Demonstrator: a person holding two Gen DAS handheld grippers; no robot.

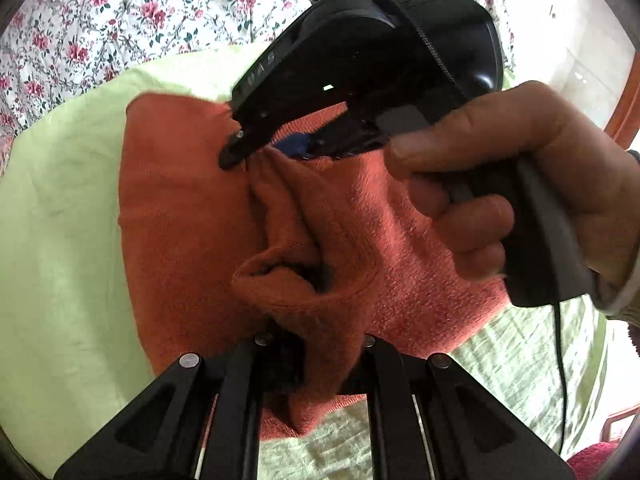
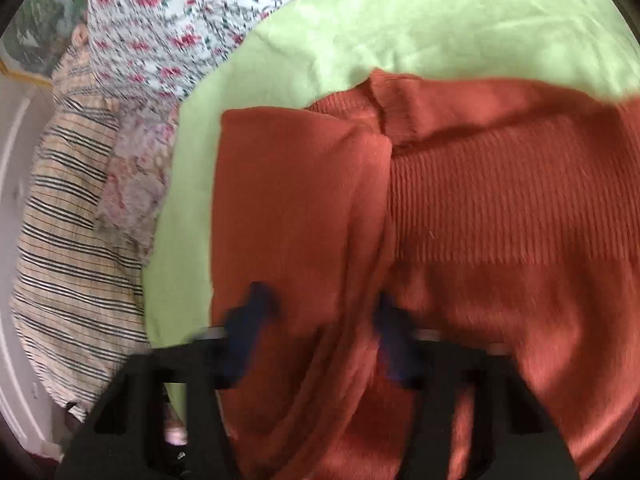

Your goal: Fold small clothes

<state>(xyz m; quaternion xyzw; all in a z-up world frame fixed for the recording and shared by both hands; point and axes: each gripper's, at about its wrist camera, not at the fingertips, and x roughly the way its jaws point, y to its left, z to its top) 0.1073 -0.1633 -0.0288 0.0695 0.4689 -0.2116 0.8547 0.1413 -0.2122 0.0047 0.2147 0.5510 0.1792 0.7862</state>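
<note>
An orange knit sweater (image 1: 180,220) lies on a light green sheet (image 1: 60,240); it also shows in the right wrist view (image 2: 500,208). My left gripper (image 1: 320,364) is shut on a bunched fold of the sweater, which rises between its fingers. My right gripper (image 2: 324,320) is shut on another fold of the sweater; its blue pads (image 2: 256,312) are blurred. In the left wrist view the right gripper (image 1: 248,148) appears from outside, held by a hand (image 1: 500,184), with its tip pinching the sweater near the far edge.
A floral bedsheet (image 1: 120,8) lies under and beyond the green sheet. In the right wrist view a striped cloth (image 2: 68,248) and a faded patterned cloth (image 2: 136,184) lie at the left. A cable (image 1: 560,360) hangs from the right gripper's handle.
</note>
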